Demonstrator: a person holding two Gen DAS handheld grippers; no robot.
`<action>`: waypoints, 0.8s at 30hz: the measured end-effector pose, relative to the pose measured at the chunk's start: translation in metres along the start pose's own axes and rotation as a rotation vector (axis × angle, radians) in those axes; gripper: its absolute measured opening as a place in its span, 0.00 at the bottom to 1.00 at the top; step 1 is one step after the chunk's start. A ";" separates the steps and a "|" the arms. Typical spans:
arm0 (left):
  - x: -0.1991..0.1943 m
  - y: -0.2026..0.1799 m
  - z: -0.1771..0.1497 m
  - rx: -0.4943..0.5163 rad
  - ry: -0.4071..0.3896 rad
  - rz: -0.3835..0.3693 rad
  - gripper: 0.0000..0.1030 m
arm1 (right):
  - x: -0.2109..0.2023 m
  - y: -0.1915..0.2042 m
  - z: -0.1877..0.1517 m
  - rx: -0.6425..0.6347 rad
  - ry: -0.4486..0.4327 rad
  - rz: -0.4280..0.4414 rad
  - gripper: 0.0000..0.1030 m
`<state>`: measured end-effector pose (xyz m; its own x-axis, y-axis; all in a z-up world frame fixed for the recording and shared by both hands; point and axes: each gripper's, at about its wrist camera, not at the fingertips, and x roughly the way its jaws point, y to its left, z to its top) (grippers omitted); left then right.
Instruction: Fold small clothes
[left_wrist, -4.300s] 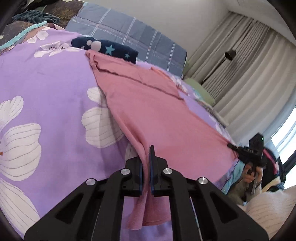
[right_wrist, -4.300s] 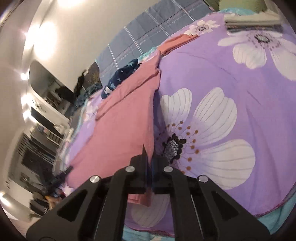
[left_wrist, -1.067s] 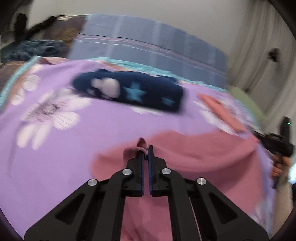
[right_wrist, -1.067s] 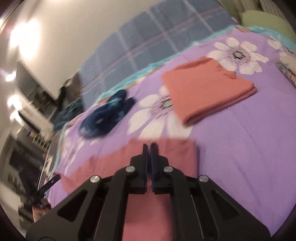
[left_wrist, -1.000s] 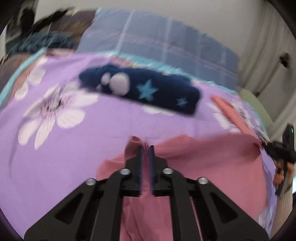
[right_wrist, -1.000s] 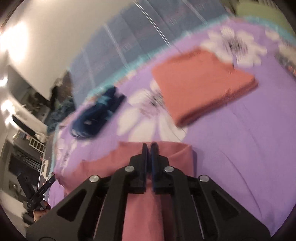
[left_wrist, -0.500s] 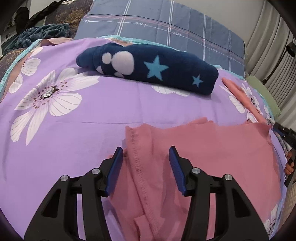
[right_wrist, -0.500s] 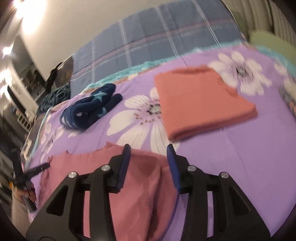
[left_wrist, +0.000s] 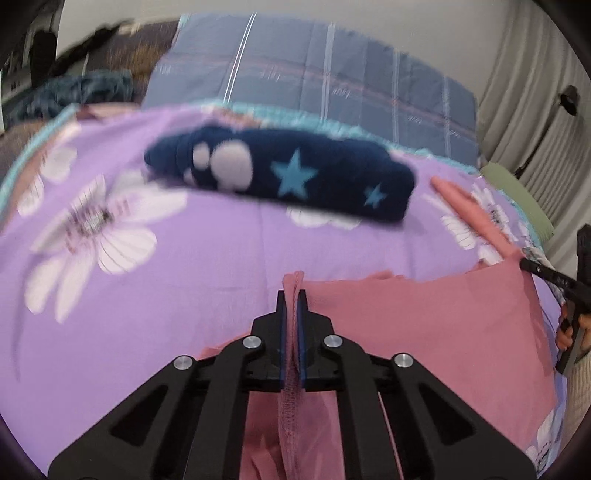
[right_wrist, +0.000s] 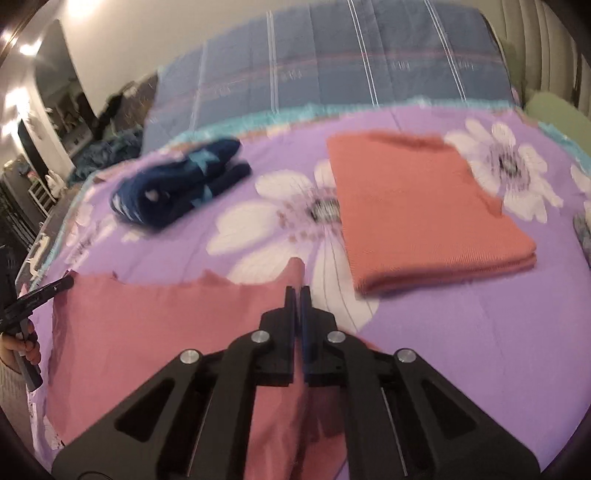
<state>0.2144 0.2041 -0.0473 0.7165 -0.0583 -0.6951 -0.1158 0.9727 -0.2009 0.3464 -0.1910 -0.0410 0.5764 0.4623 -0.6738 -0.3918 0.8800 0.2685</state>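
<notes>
Left wrist, soft pink cloth (left_wrist: 424, 317), hemmed edge

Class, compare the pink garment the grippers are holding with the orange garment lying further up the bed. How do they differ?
The pink garment is spread wide and pinched at its far corners by both grippers; the orange garment is a compact folded rectangle, untouched. The pink one is dusty rose, the orange one coral. Both lie on the purple floral bedspread.

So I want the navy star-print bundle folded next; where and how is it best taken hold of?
Probably at its two short ends. The navy star-print bundle lies as a long roll across the purple flowered bedspread, beyond the pink garment. Come down from above and the near side, one hand-held gripper per end, pinching the top layer: the thick middle looks too bulky to close on.
</notes>
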 end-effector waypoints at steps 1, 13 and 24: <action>-0.008 -0.002 0.001 0.015 -0.021 0.002 0.04 | -0.003 -0.001 0.002 0.012 -0.014 0.014 0.02; 0.001 0.008 -0.031 0.048 0.062 0.103 0.38 | -0.013 -0.029 -0.026 0.113 0.018 -0.152 0.33; -0.090 -0.095 -0.101 0.244 0.075 -0.009 0.44 | -0.072 -0.047 -0.089 0.108 0.074 -0.093 0.45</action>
<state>0.0917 0.0943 -0.0353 0.6627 -0.0746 -0.7452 0.0661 0.9970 -0.0410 0.2596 -0.2748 -0.0665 0.5509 0.3727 -0.7467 -0.2574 0.9270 0.2728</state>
